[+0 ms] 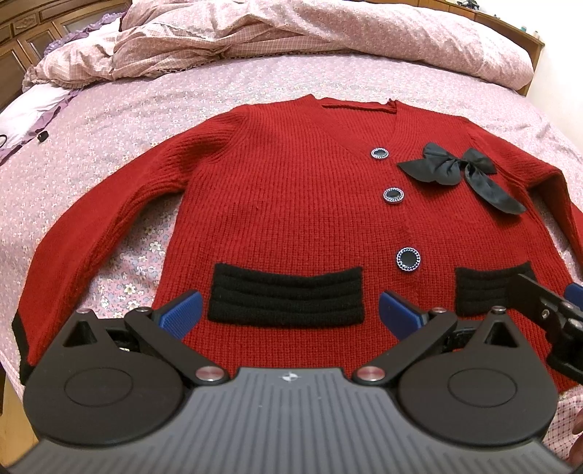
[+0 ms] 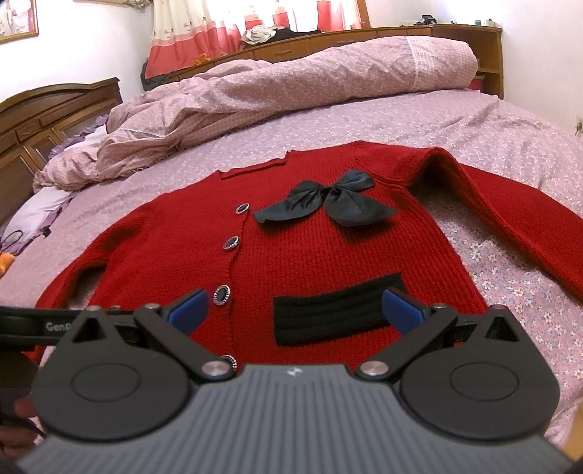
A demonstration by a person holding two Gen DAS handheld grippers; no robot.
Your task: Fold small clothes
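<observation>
A small red knit cardigan (image 1: pixel 284 204) lies flat, front up, on the bed, with a black bow (image 1: pixel 459 171), round dark buttons (image 1: pixel 408 259) and two black pockets (image 1: pixel 288 295). Both sleeves spread outward. My left gripper (image 1: pixel 289 313) hovers open over the hem at the left pocket, blue pads wide apart and empty. In the right wrist view the same cardigan (image 2: pixel 313 248) shows its bow (image 2: pixel 328 204) and right pocket (image 2: pixel 339 313). My right gripper (image 2: pixel 297 310) is open above that pocket, holding nothing. Its tip (image 1: pixel 557 310) also shows at the right edge of the left wrist view.
The cardigan rests on a pink flowered bedsheet (image 1: pixel 109 120). A rumpled quilt (image 1: pixel 291 32) is piled along the far side. A wooden headboard (image 2: pixel 43 116) stands at the left, a wooden shelf (image 2: pixel 455 36) behind the bed, and small items lie near a pillow (image 2: pixel 36 211).
</observation>
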